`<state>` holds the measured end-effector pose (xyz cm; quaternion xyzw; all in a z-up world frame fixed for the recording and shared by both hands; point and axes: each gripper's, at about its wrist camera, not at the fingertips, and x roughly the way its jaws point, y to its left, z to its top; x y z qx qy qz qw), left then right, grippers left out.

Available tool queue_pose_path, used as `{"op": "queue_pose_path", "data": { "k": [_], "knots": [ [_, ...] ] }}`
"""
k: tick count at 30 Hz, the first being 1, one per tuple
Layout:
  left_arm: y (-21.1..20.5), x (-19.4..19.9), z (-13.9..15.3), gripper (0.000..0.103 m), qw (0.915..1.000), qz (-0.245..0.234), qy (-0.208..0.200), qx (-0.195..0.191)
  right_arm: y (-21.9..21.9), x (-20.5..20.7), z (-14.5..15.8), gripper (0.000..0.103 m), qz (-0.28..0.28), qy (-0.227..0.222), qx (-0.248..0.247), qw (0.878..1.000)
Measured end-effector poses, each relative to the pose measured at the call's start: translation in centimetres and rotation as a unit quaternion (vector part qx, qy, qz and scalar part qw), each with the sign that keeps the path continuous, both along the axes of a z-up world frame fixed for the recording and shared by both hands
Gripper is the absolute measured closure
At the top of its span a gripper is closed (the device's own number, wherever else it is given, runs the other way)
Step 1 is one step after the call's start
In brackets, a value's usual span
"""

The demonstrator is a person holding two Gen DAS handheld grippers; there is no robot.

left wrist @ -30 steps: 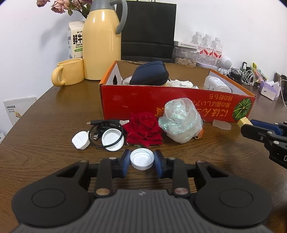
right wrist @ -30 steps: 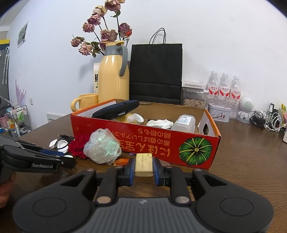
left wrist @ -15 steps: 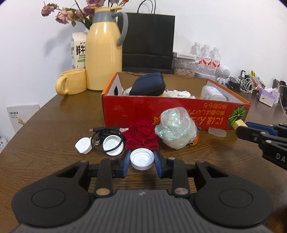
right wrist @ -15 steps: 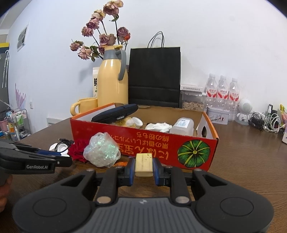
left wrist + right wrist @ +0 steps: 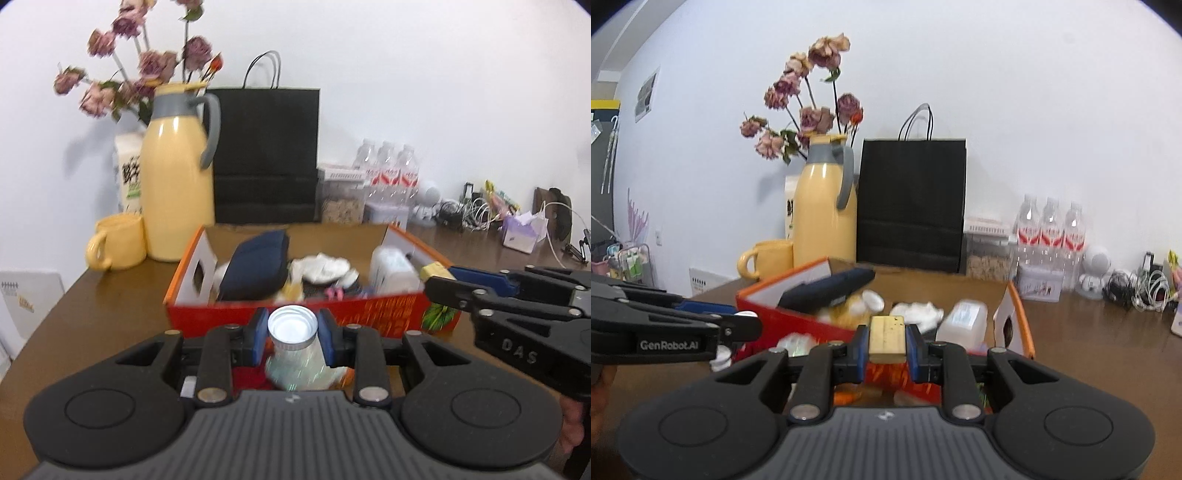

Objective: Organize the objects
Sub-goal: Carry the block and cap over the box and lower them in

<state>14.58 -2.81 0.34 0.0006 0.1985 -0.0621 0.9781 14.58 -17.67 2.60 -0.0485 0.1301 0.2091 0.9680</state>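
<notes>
Wooden table [image 5: 110, 295], red box [image 5: 295, 317], tools gripping

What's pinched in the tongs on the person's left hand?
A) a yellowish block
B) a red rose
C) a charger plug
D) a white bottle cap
D: the left tongs are closed on a white bottle cap; the yellowish block sits in the right tongs.

In the left wrist view, the left gripper [image 5: 292, 341] hides most of the shiny plastic bag [image 5: 295, 373] and red flower [image 5: 251, 376] near it. Small things deep in the red box [image 5: 295, 317] are blurry, perhaps tissues. The flowers' [image 5: 140, 62] tops are cut off.
</notes>
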Motion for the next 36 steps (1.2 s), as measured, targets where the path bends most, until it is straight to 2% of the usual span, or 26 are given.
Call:
{"op": "queue_pose_path", "data": {
  "k": [8,14,25,30,36],
  "knots": [
    [-1.2,3.4,1.8,0.073,0.9997,-0.001,-0.018,-0.014,0.5,3.8,2.1,0.083,-0.011,-0.019,0.004,1.0],
    [-1.5,6.6,2.1,0.073,0.9994,0.008,-0.024,-0.022,0.9,7.8,2.4,0.083,-0.023,-0.008,0.007,1.0],
    [-1.0,12.3,1.3,0.073,0.9984,0.024,-0.018,-0.048,1.3,13.4,0.2,0.083,-0.044,0.02,0.013,0.999],
    [-0.8,13.1,0.6,0.073,0.9987,0.018,-0.01,-0.046,1.1,14.5,-0.9,0.083,-0.045,0.04,0.014,0.998],
    [-1.3,12.8,0.4,0.073,0.9993,0.009,-0.011,-0.036,1.4,14.3,-1.2,0.083,-0.043,0.041,0.006,0.998]
  ]
}}
